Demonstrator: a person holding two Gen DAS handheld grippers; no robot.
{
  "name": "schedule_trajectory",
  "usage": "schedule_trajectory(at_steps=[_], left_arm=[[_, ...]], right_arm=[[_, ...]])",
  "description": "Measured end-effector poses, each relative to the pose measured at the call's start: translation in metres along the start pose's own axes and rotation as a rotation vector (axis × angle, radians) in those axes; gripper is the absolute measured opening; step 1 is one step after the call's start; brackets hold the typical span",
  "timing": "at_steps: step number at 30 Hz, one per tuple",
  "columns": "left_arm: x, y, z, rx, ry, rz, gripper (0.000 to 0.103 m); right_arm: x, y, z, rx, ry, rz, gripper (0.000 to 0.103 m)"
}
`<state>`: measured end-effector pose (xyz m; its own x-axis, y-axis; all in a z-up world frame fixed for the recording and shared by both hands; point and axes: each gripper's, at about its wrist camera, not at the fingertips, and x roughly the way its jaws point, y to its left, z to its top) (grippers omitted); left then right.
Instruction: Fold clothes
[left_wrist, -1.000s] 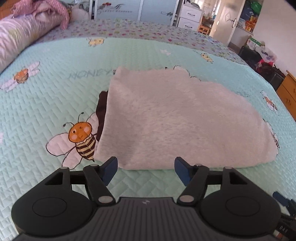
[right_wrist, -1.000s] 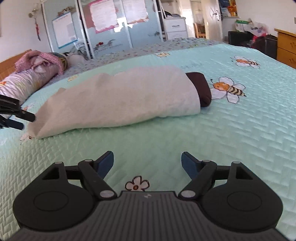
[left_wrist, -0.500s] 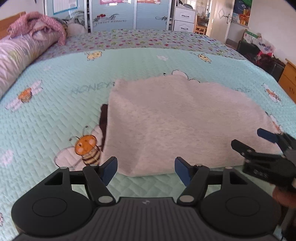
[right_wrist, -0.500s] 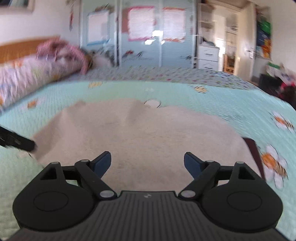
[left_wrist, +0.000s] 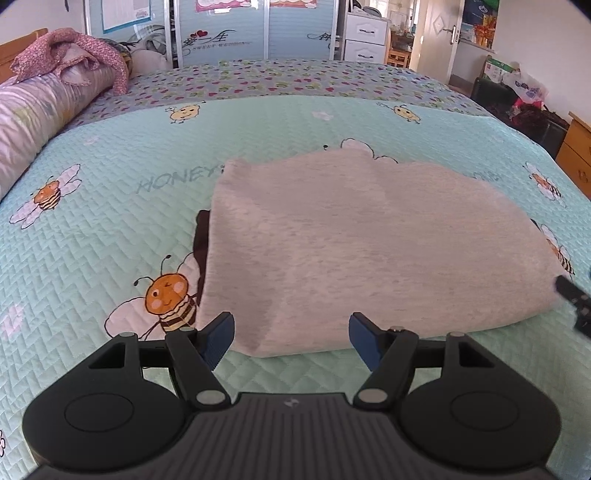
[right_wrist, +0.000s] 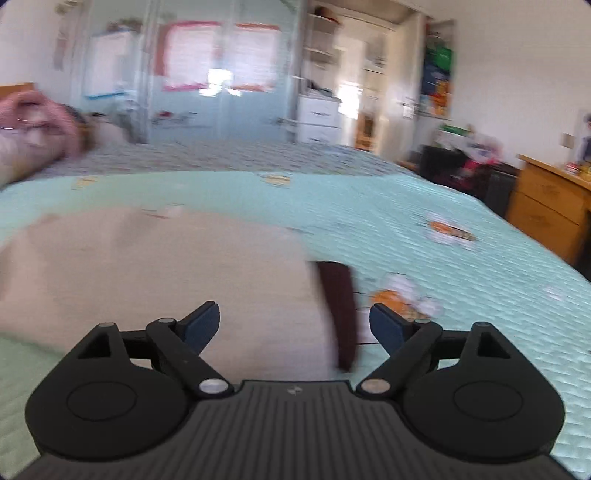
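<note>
A folded grey garment (left_wrist: 369, 251) lies flat on the mint bee-print bedcover (left_wrist: 110, 229). A dark brown cloth (left_wrist: 202, 243) peeks out from under its left edge. My left gripper (left_wrist: 292, 334) is open and holds nothing, its blue pads just above the garment's near edge. A black finger (left_wrist: 572, 301) of the right gripper shows at the garment's right corner. The right wrist view is blurred by motion. There the grey garment (right_wrist: 166, 280) fills the lower left, and the brown cloth (right_wrist: 338, 310) lies between the pads of my open, empty right gripper (right_wrist: 293, 323).
A rolled striped quilt (left_wrist: 33, 122) with a pink garment (left_wrist: 74, 48) on it lies along the bed's left side. A wardrobe (left_wrist: 258, 29) stands beyond the bed. A wooden dresser (left_wrist: 578, 155) and dark bags (left_wrist: 524, 110) stand to the right.
The right gripper has swung from the garment's long side to above its brown-cloth end and is still moving. In the left view it has slid to the right edge. The left gripper has barely shifted.
</note>
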<state>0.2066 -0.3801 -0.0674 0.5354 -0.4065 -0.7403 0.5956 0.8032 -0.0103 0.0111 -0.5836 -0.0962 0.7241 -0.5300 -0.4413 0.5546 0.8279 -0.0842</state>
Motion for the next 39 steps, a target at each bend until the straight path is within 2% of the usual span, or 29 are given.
schedule_trajectory(at_steps=[5, 7, 9, 11, 14, 19, 21, 24, 27, 31, 33, 35, 37, 39], left_arm=[[0.000, 0.000, 0.000, 0.008, 0.004, 0.010, 0.071], [0.001, 0.002, 0.001, 0.006, 0.006, 0.018, 0.071], [0.002, 0.004, 0.001, 0.005, 0.008, 0.025, 0.071], [0.003, 0.005, 0.001, 0.005, 0.012, 0.027, 0.071], [0.006, 0.006, 0.000, 0.001, 0.014, 0.023, 0.071], [0.013, 0.001, -0.001, 0.000, 0.024, 0.012, 0.071], [0.015, -0.002, -0.001, 0.002, 0.027, 0.005, 0.071], [0.019, -0.006, 0.001, 0.007, 0.031, -0.012, 0.071], [0.029, -0.007, 0.011, 0.015, 0.029, -0.026, 0.071], [0.059, -0.006, 0.029, 0.002, 0.033, -0.038, 0.072], [0.083, 0.000, 0.030, -0.022, 0.078, -0.039, 0.072], [0.098, 0.010, 0.023, -0.055, 0.092, -0.068, 0.073], [0.089, 0.018, 0.018, -0.077, 0.057, -0.106, 0.073], [0.066, 0.030, 0.013, -0.127, -0.010, -0.140, 0.073]], right_arm=[[0.019, 0.049, 0.007, -0.111, -0.002, 0.124, 0.089], [0.030, 0.063, 0.010, -0.142, 0.012, 0.154, 0.089], [0.043, 0.065, 0.013, -0.164, 0.047, 0.142, 0.089], [0.056, 0.057, 0.011, -0.162, 0.084, 0.098, 0.089], [0.062, 0.021, 0.005, -0.103, 0.096, -0.014, 0.089], [0.030, -0.029, 0.009, 0.063, 0.066, -0.213, 0.089], [0.016, -0.029, 0.014, 0.101, 0.023, -0.141, 0.089], [0.018, 0.001, 0.028, 0.038, 0.007, -0.033, 0.089], [0.038, 0.039, 0.042, -0.034, -0.002, 0.056, 0.089], [0.078, 0.073, 0.059, -0.126, 0.022, 0.109, 0.089], [0.101, 0.074, 0.067, -0.169, 0.064, 0.097, 0.089], [0.120, 0.057, 0.067, -0.207, 0.127, 0.018, 0.089], [0.132, 0.030, 0.066, -0.202, 0.176, -0.071, 0.089], [0.125, -0.011, 0.064, -0.096, 0.189, -0.150, 0.090]])
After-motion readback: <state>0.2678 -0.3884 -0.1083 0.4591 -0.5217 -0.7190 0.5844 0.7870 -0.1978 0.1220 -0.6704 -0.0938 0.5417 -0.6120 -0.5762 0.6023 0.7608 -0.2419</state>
